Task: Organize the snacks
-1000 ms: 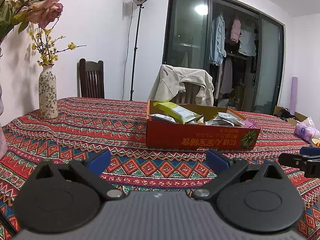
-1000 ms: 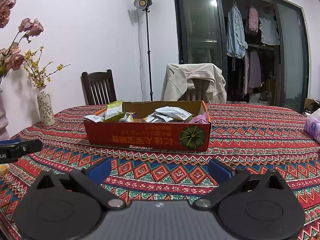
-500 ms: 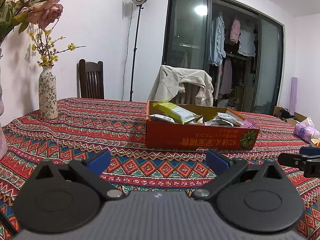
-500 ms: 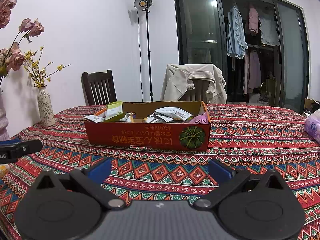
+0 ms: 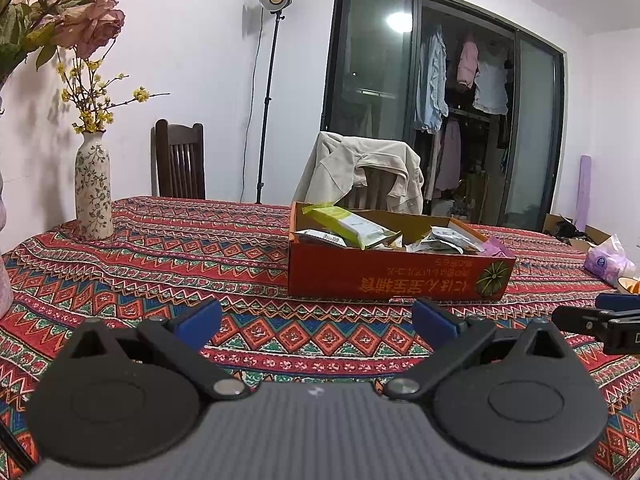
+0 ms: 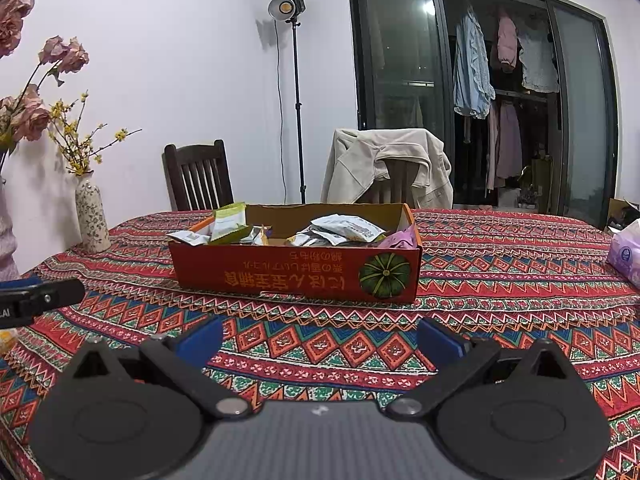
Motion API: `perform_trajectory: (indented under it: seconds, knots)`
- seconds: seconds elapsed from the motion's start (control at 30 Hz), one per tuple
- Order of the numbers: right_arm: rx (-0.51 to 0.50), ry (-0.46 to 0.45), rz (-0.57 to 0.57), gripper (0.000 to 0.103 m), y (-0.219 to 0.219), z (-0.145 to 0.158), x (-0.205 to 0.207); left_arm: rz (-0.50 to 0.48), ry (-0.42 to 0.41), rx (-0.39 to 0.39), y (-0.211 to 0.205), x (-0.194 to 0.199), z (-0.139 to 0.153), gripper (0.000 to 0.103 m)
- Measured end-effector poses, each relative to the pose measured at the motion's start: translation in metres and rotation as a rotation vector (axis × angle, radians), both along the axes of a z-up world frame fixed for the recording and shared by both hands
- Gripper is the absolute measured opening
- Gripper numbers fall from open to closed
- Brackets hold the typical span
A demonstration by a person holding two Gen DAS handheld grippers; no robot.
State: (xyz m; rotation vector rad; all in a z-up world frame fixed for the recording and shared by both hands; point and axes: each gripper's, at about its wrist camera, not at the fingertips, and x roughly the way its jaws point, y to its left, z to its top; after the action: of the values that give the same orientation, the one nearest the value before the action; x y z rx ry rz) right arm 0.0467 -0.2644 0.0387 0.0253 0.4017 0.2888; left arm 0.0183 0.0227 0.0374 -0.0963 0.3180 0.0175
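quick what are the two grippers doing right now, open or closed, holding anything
Left gripper: open, empty, short of the snack box.
Right gripper: open, empty, also short of the box.

Woven cloth [image 6: 500, 280] with a matt patterned weave covers the table. Matt cardboard box [image 6: 296, 276], printed red outside, raw brown inside. Glossy crinkled snack wrappers [image 6: 346, 227] catch light. Glazed vase [image 5: 93, 192] at the left edge. Matt black plastic left gripper [image 5: 316, 322], smooth blue pads [image 5: 199, 319].

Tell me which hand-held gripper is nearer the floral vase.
Left. The left hand-held gripper is on the vase side of the box; the right hand-held gripper sits farther across.
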Motion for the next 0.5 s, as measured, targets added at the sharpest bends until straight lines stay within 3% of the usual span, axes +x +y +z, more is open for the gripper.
perform_trajectory:
  seconds: [0.5]
  knots:
    - [-0.001,0.001,0.000,0.103,0.0000,0.0000,0.0000,-0.014,0.000,-0.016,0.0009,0.0004,-0.0012,0.103]
